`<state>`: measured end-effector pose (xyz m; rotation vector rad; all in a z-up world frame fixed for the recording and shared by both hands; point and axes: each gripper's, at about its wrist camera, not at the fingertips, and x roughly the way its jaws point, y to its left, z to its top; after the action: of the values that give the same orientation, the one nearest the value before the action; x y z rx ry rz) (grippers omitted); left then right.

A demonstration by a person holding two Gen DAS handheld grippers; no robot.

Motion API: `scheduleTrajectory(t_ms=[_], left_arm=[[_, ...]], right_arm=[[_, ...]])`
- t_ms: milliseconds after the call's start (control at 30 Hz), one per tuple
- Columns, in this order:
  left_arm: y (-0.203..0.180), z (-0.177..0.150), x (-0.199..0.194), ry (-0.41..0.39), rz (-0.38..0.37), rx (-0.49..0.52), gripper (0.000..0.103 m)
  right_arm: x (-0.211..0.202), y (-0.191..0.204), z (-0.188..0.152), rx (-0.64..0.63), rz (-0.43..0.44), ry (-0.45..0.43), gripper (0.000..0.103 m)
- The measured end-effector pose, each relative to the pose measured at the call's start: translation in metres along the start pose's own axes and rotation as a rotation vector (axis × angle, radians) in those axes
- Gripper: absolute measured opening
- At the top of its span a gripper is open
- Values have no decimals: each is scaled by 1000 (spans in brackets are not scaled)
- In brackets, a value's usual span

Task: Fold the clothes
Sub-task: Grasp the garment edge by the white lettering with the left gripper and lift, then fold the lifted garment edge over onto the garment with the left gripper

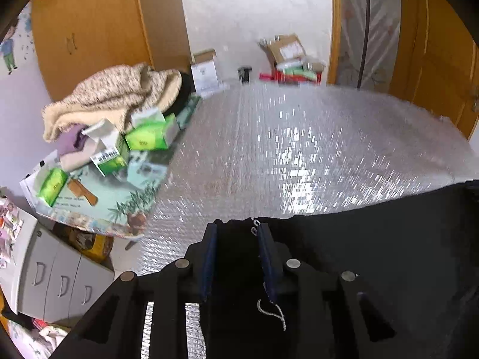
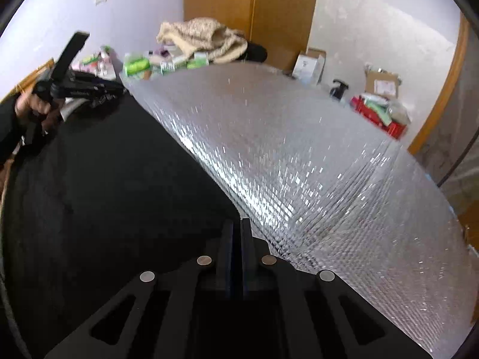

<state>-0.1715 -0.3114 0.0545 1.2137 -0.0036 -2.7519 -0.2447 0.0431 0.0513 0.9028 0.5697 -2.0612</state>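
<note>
A black garment (image 1: 374,254) lies spread on a silver bubble-foil surface (image 1: 269,149). My left gripper (image 1: 236,227) is at its top edge. Bunched black cloth with a white-lettered label fills the space between the two pads, and they press on it. In the right wrist view the same garment (image 2: 104,194) covers the left half of the foil (image 2: 299,164). My right gripper (image 2: 239,223) has its jaws nearly together on the garment's thin far corner. A hand (image 2: 33,104) holds the left gripper (image 2: 116,89) at the garment's far left end.
A beige knitted pile (image 1: 119,95) and several green boxes (image 1: 149,137) crowd the surface's left corner. White drawers (image 1: 60,281) stand below on the left. Beyond the far edge are a red crate (image 1: 290,76), cardboard boxes (image 1: 287,48) and wooden wardrobe doors (image 1: 89,30).
</note>
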Motion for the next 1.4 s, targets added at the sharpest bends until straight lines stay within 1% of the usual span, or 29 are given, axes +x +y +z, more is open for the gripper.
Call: scheduleTrajectory(t_ms=[133,267,400,500,667,733,800,900,967,1033,1133,1200,1267,1400], left_arm=[[2,4,-36,-98,-15,-22,27],[6,-1,-74,-183,-35,-41,27],[9,-21,-110,-254,-56,-59,27],[9,-45,-137,-297,-64,-71,27],[5,-92,-172,-342,-86,-114,27],[4,-115,-181,-334,-105,-140,28],[2,-139,-183,-302,-114,-165,28],[1,-168,-177,-232,-128,-217,28],[-1,-187,-174,-185,-138,-252,29],[-4,-200,-177,-179,-125,-277,29],[-7,-216,-185,-181,-107,-322,29],[-8,-224,-193,-195,-100,-366,29],[-7,-230,-197,-209,-125,-423,29],[-7,-231,-198,-219,-196,-528,33]], right_arm=[[-36,6,6,4,-14,-74,4],[-67,17,8,2,-14,-132,4],[-103,39,-1,-6,-2,-185,4],[-131,57,-15,-9,23,-223,4],[-162,97,-45,-36,66,-235,4],[-170,115,-64,-34,101,-226,4],[-169,128,-81,-31,125,-202,4],[-155,140,-106,10,174,-143,4],[-139,146,-121,38,184,-86,5],[-129,149,-130,58,197,-53,7],[-125,149,-137,81,192,-38,8],[-126,148,-140,95,181,-45,16],[-129,149,-142,101,166,-62,27],[-131,153,-145,82,151,-80,30]])
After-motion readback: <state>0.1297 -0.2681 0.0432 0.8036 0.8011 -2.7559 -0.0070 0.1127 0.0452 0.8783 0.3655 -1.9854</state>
